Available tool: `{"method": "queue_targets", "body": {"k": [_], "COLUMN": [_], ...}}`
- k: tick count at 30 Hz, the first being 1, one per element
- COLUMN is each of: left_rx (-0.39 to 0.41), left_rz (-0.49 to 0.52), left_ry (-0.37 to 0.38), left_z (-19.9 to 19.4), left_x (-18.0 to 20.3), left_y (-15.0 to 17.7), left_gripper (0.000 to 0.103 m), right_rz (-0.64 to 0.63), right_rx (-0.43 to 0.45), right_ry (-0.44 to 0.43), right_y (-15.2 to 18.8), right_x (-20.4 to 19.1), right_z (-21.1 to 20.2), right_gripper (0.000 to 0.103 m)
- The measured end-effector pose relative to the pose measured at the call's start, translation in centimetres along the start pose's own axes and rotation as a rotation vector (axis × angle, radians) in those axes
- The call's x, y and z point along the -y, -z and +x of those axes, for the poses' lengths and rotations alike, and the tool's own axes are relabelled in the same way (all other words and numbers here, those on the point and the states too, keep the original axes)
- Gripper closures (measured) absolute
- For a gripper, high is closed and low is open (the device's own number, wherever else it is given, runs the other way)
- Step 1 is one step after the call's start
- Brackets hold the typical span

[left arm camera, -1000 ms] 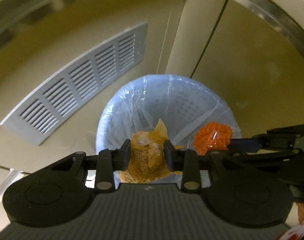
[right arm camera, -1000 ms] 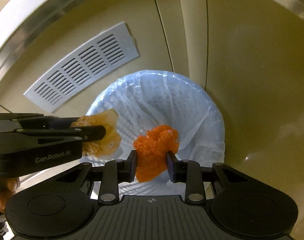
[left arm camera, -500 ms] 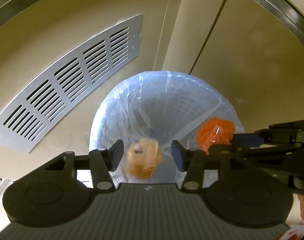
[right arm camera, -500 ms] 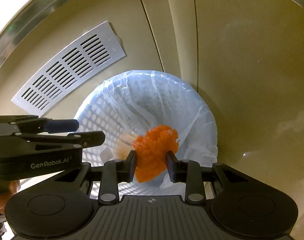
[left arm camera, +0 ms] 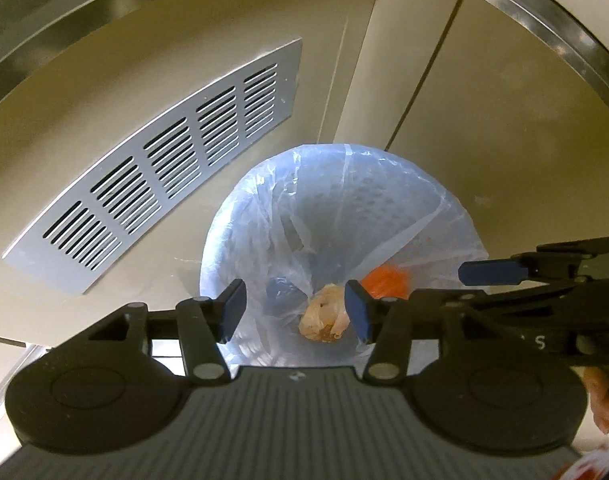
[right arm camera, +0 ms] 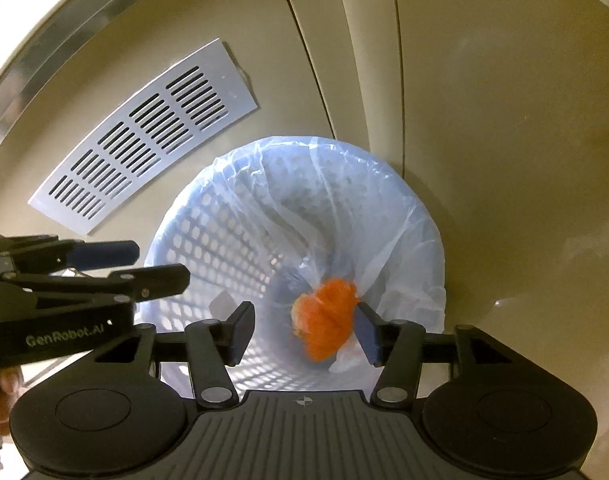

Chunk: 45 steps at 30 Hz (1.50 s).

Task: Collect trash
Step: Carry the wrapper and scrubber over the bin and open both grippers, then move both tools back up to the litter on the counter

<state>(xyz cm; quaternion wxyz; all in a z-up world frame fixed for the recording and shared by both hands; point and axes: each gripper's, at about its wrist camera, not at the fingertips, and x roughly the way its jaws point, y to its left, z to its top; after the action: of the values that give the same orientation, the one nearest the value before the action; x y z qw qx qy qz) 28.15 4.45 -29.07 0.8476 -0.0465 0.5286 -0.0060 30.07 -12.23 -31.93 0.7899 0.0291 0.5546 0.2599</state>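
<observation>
Your left gripper [left arm camera: 295, 312] sat apart, nothing pinched, yellow wrapper [left arm camera: 324, 316] down in the bin [left arm camera: 456, 216] mid-frame. Your right gripper [right arm camera: 304, 330] had just been opening, orange wad [right arm camera: 324, 328] loose between the fingers.

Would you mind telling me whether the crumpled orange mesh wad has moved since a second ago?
Yes. The crumpled orange mesh wad has left the just-opened right gripper and is dropping into the lined white basket.

orange wad [right arm camera: 326, 330] motion-blurred, bin [right arm camera: 192, 264] floor hidden

Beige floor [left arm camera: 104, 160], slotted grey vent [left arm camera: 164, 184]
</observation>
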Motion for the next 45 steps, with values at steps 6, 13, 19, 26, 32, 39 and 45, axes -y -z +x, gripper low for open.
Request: {"method": "queue_targets", "body": {"k": [6,13,19,26,32,39,45], "left_rx": [0.004,0.011,0.027,0.057,0.11,0.216,0.307], "left_rz": [-0.001,0.005,0.009,0.054,0.062,0.116,0.164], "left_ry": [0.0,0.007,0.025,0.065,0.094,0.137,0.18], "left_z": [-0.5,-1.4,-3.4,-7.8,-12.2,-16.8,-19.5], "left_x": [-0.1,-0.2,-0.1,0.7,0.5,0.8,1.4], "left_y": [0.1,0.1,0.0,-0.3,-1.3,-3.5,-5.7], "left_gripper": [0.05,0.05,0.05,0.05,0.05,0.05,0.05], "right_rz": [-0.005,-0.002,0.009,0.017,0.05,0.047,0.07], "right_rx": [-0.003,0.002,0.017,0.068,0.137,0.279,0.394], "right_ry": [0.006,0.016,0.017,0.018,-0.004,0.001,0.029], "right_y": [0.4,0.7,0.8,0.9,0.5,-0.8,-1.6], "right_x": [-0.2,-0.5,-1.1,-2.5,-3.5,-5.0,-5.5], "right_z": [-0.6,-1.3,-3.1,-7.4,-12.0,-18.0,-21.7], "right_gripper": [0.046,0.045,0.045,0.045,0.045,0.045,0.045]}}
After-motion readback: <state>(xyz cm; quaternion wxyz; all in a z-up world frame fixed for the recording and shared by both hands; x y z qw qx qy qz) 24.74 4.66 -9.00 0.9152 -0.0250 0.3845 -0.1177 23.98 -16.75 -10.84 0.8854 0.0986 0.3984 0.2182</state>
